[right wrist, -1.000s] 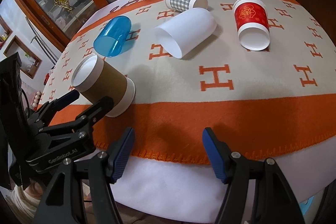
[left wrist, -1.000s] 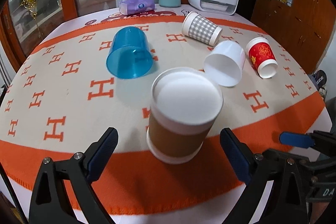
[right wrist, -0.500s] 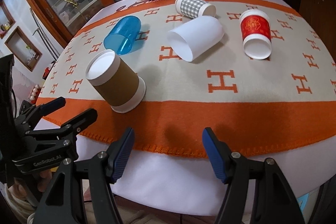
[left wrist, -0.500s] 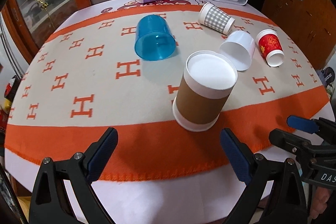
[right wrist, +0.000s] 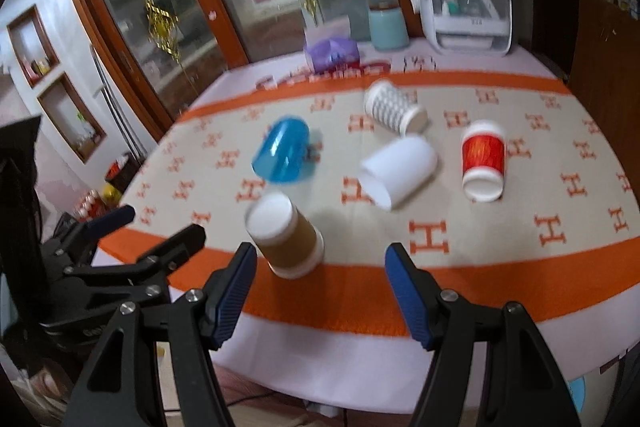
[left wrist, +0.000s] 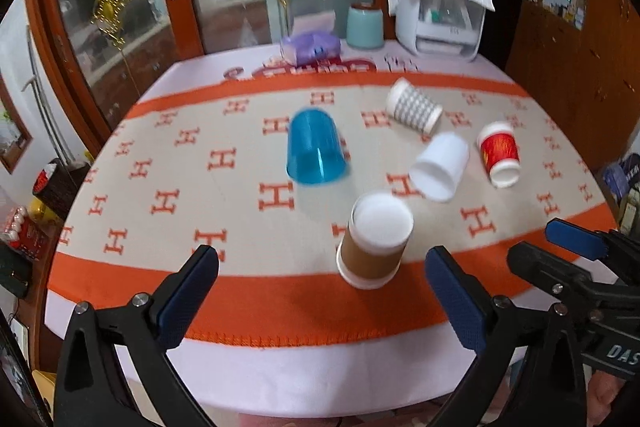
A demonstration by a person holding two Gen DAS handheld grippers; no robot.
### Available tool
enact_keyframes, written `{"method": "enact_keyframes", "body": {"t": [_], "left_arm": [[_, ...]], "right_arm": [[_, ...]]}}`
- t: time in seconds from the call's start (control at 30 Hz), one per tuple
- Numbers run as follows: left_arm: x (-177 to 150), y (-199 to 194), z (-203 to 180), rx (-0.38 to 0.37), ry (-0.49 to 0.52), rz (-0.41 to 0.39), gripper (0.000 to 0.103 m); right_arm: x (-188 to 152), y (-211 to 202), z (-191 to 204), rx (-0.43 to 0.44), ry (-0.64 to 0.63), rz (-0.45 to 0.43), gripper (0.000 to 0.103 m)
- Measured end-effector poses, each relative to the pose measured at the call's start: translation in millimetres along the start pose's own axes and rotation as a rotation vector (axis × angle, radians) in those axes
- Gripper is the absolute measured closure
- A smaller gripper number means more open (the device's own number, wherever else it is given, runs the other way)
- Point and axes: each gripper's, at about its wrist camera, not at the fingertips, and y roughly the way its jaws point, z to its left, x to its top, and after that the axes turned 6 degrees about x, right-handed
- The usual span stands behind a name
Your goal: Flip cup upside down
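Observation:
A brown paper cup (left wrist: 374, 245) with a white band stands upside down near the front of the table, on the orange stripe; it also shows in the right wrist view (right wrist: 286, 237). My left gripper (left wrist: 320, 291) is open and empty, back from the cup over the table's front edge. My right gripper (right wrist: 320, 287) is open and empty, also back at the front edge. A blue plastic cup (left wrist: 316, 153), a white cup (left wrist: 440, 167), a red cup (left wrist: 500, 153) and a checked cup (left wrist: 416, 107) lie on their sides further back.
A round table with an orange and beige H-pattern cloth (left wrist: 172, 163). At the back stand a tissue pack (left wrist: 310, 45), a teal canister (left wrist: 364, 27) and a white appliance (left wrist: 440, 15). Glass cabinet doors are behind; wooden cabinets on the right.
Both grippers have pulled back and up from the table. The brown cup, tilted a second ago, now stands upside down on its own.

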Motion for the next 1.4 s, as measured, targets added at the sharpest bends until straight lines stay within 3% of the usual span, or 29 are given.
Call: {"method": "enact_keyframes", "body": {"t": [0.27,1.4], "left_arm": [[22.0,-22.1,0.3,0.024,-0.045,-0.06,0.001],[37.9,-30.3,2.3,0.052,-0.1,-0.09,0.001]], "right_arm": [[19.0,-22.7,13.1,-0.009,-0.043,-0.089,0.036],[26.6,-19.8,22.4,-0.013,-0.056,-0.116,0.036]]}}
